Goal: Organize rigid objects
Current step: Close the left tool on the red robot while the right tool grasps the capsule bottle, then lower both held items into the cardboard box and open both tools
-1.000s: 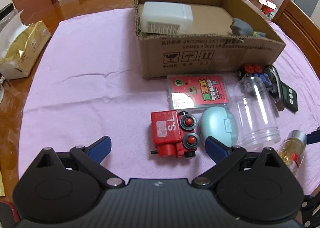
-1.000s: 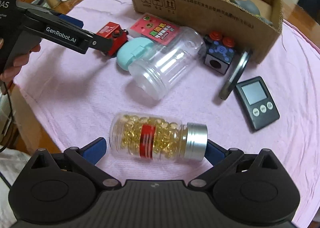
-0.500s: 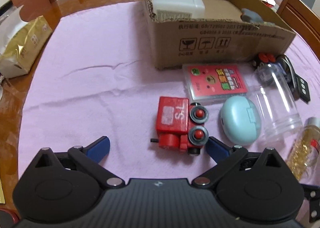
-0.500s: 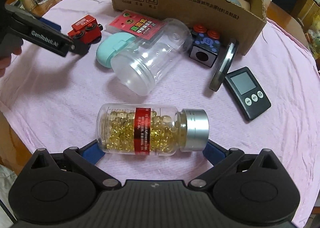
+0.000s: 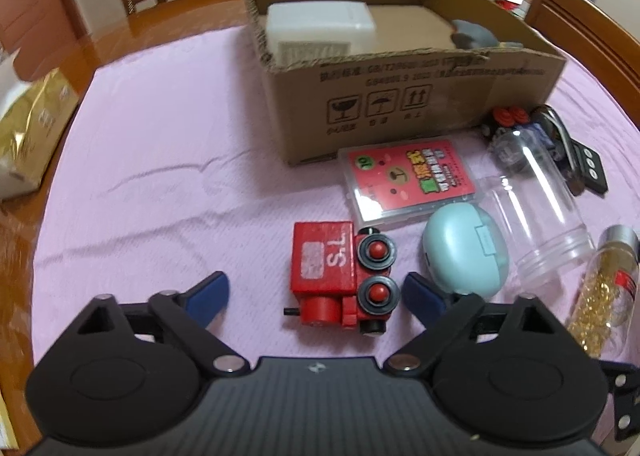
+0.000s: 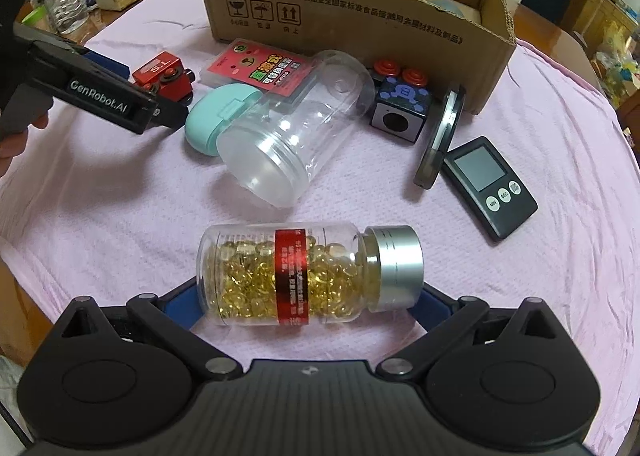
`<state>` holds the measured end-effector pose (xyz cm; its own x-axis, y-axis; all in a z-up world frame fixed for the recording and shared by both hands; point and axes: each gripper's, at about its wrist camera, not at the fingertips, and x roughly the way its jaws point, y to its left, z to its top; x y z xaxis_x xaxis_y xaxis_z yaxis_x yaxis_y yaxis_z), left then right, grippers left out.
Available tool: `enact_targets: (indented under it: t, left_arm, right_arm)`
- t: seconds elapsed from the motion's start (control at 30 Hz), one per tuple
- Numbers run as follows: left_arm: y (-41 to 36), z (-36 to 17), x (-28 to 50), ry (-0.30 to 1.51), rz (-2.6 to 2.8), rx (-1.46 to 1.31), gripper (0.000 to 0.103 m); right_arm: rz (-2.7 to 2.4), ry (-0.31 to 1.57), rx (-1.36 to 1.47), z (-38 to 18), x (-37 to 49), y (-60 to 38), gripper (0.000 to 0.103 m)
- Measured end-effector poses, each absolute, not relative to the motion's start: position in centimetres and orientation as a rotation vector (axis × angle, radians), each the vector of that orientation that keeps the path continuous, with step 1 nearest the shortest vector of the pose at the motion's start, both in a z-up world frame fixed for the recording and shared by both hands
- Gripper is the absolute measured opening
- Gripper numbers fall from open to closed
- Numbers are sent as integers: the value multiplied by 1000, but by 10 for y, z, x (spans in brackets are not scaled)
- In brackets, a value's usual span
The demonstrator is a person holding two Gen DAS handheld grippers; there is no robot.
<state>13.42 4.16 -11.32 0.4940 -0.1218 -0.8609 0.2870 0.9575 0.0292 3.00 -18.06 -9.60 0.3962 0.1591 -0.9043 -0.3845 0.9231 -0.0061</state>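
Observation:
My left gripper [image 5: 316, 294] is open, its fingers on either side of a red toy train [image 5: 340, 280] that lies on the pink cloth; the train also shows in the right wrist view [image 6: 164, 76]. My right gripper [image 6: 308, 302] is open around a capsule bottle [image 6: 308, 276] with a silver cap, lying on its side between the fingers. The cardboard box [image 5: 400, 96] holds a white container [image 5: 320, 32] and a grey object [image 5: 472, 36].
Near the box lie a pink card case [image 6: 256, 68], a mint case [image 6: 220, 116], a clear jar [image 6: 296, 136], a toy cube [image 6: 400, 104], a round lid [image 6: 440, 136] and a black timer [image 6: 492, 188]. A gold packet [image 5: 28, 124] sits left.
My left gripper moved in so the red train now lies between its fingers. My right gripper closed in on the capsule bottle, which now sits deeper between the fingers.

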Motion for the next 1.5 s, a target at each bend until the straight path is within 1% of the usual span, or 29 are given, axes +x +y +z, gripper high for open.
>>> enact_targets:
  t: [0.07,0.17,0.23,0.3,0.33,0.43,0.6,0.77,0.9,1.13,1.5]
  left_arm:
    - [40,-112,133,1016,-279,198,81]
    - [37,-110,132,999,-307,227,76]
    - [36,-109,132,988,-314,244,75]
    - [37,-108,130,986,-319,221,62]
    - [38,-107,129,990,-335,197,53]
    - [38,-107,128,989,-337,168,49]
    - [39,-106,126,986,-327,156,49]
    - [44,-106,122,995,-312,155,49]
    - [47,-107,122,997,-299,141,49]
    - [45,-107,122,998,-283,140,49]
    - [39,-99,118,1018,-300,194,48]
  right_arm:
    - [343,1111,-224,-96,30,-180,103]
    - [336,1109,-219,-97,29,-179,103]
    - [332,1108,-216,-98,29,-179,103]
    - [329,1106,-214,-98,29,-179,103]
    - [327,1106,-213,-99,29,-179,103]
    - [320,1106,-208,-99,29,-178,103]
    - [296,1120,-202,-100,31,-176,103]
    - [288,1096,-200,-94,32,-174,103]
    - [289,1095,-244,-95,33,-168,103]
    - [283,1094,-270,-94,33,-167,96]
    - [323,1119,-309,-90,29,-164,96]
